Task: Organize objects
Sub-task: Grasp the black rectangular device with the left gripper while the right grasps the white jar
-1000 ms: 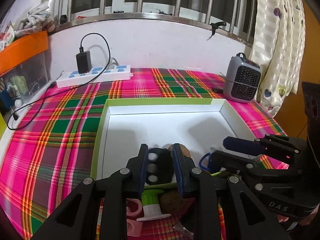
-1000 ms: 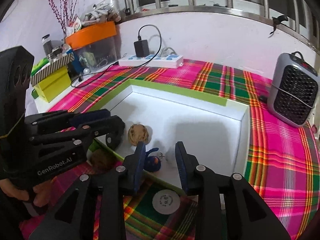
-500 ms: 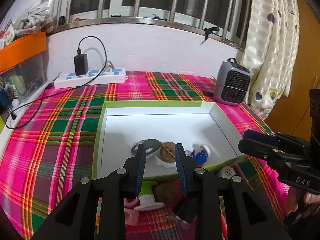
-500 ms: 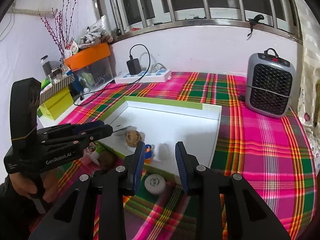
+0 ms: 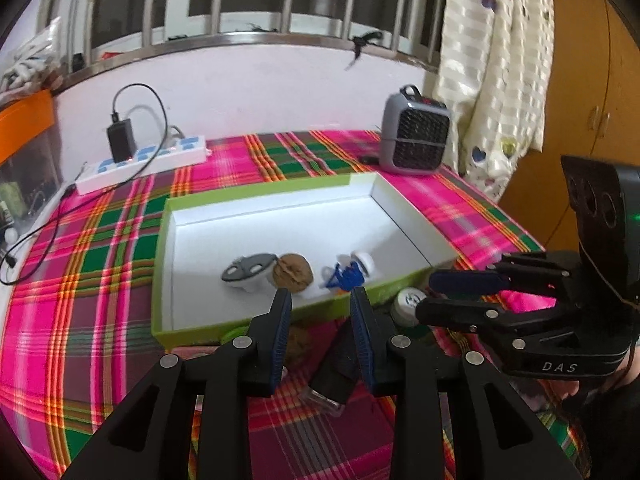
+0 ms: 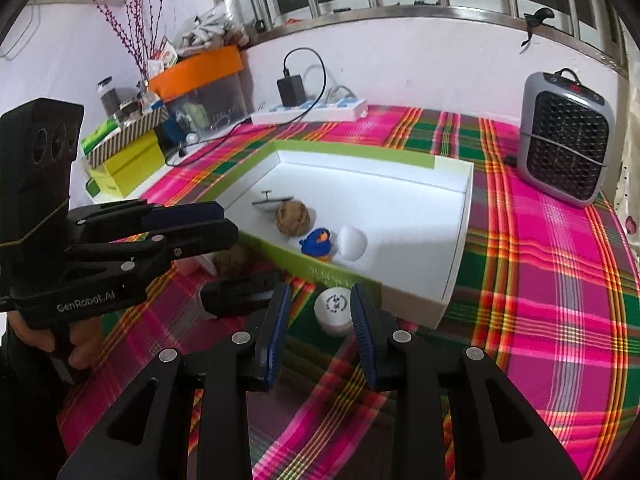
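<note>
Box (image 5: 412, 236): holds walnut (image 5: 292, 278), blue toy (image 5: 344, 276)
Left hand-held gripper (image 5: 320, 312): parted slightly, empty
Right hand-held gripper (image 6: 320, 308): parted slightly, empty

The left gripper (image 5: 320, 300) is black plastic with two long arms that look like open frames with holes cut through them. Round silver screws sit along the arms. Its fingers (image 5: 280, 332) have dark blue ribbed pads on the inside. Seen from the other camera, its side has white letters that say "GenRobot.AI", and a tall black block with round holes stands on top. The right gripper (image 6: 319, 304) looks the same: black arms, silver screws and blue ribbed fingers (image 6: 362, 332). Its side has white letters "DAS", and a small green light glows on its black block. A dark sleeve covers the person's wrist.
</note>
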### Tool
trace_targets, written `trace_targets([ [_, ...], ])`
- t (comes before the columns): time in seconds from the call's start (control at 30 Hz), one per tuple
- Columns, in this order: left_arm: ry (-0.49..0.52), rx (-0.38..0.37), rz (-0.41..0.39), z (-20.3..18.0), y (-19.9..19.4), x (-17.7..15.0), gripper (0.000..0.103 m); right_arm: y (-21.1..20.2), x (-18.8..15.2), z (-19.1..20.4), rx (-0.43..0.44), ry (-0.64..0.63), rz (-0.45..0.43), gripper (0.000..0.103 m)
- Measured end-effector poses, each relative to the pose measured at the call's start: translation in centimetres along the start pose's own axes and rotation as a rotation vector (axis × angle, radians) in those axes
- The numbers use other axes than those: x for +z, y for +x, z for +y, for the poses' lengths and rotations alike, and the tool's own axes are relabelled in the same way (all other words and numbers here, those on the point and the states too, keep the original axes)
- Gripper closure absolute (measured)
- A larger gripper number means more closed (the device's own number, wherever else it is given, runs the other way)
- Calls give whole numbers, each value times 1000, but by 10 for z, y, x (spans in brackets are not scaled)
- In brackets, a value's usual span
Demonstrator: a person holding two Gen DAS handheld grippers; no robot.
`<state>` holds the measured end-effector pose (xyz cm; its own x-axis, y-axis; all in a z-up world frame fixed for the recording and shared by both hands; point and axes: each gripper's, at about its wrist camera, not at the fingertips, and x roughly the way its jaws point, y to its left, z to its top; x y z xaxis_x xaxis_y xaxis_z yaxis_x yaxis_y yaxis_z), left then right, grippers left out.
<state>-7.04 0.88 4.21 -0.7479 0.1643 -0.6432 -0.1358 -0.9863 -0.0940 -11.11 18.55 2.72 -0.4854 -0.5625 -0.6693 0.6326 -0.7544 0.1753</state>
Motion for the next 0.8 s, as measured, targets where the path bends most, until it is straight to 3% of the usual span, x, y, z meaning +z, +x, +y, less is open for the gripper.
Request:
trace_targets([
  [0.27, 60, -19, 46, -11, 5, -5, 69, 7, -4, 5, -33, -29, 28, 71],
  [0.8, 136, -24, 152, -23, 23, -18, 68, 18, -4, 0, -73, -13, 88, 71],
])
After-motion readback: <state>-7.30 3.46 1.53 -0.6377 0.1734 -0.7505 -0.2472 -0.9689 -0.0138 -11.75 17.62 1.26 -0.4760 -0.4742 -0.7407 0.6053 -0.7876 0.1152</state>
